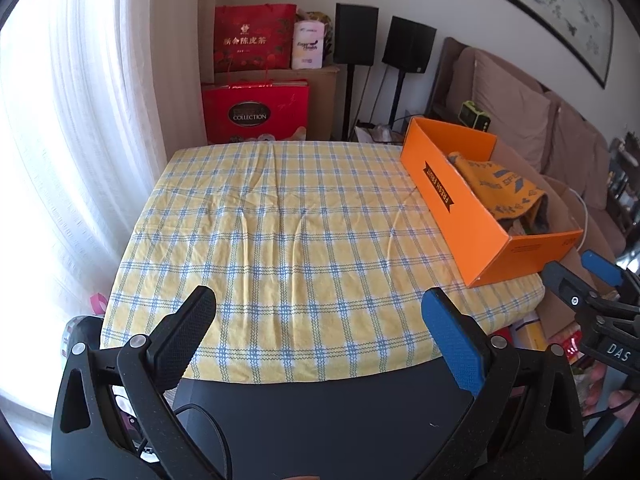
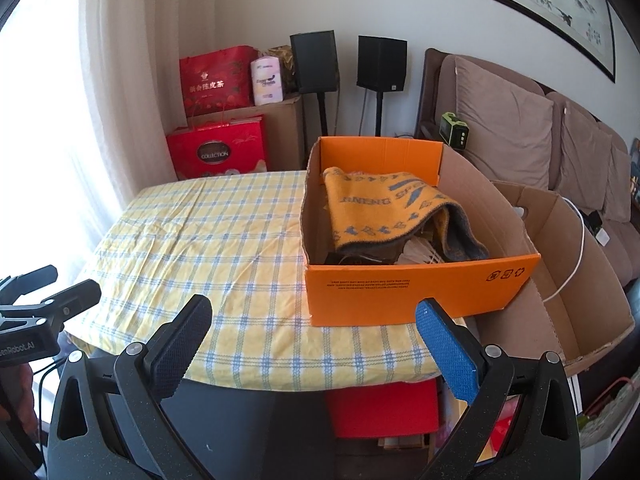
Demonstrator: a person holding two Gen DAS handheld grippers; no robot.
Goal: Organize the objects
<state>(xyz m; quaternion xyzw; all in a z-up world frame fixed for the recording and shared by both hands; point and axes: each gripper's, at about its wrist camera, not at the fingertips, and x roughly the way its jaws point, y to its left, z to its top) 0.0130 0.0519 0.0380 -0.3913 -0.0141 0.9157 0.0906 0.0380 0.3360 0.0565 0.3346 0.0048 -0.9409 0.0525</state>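
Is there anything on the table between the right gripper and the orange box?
No, just bare checked tablecloth. In the right wrist view, the open right gripper faces the orange box with nothing in the way.

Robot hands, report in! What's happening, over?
Left gripper open, empty. Right gripper open, empty. Yellow towel in orange box. Nothing in the way.

Matt cardboard box [image 2: 420, 292] holds a woven cloth [image 2: 384, 208]; wrinkled checked tablecloth [image 1: 280, 220].
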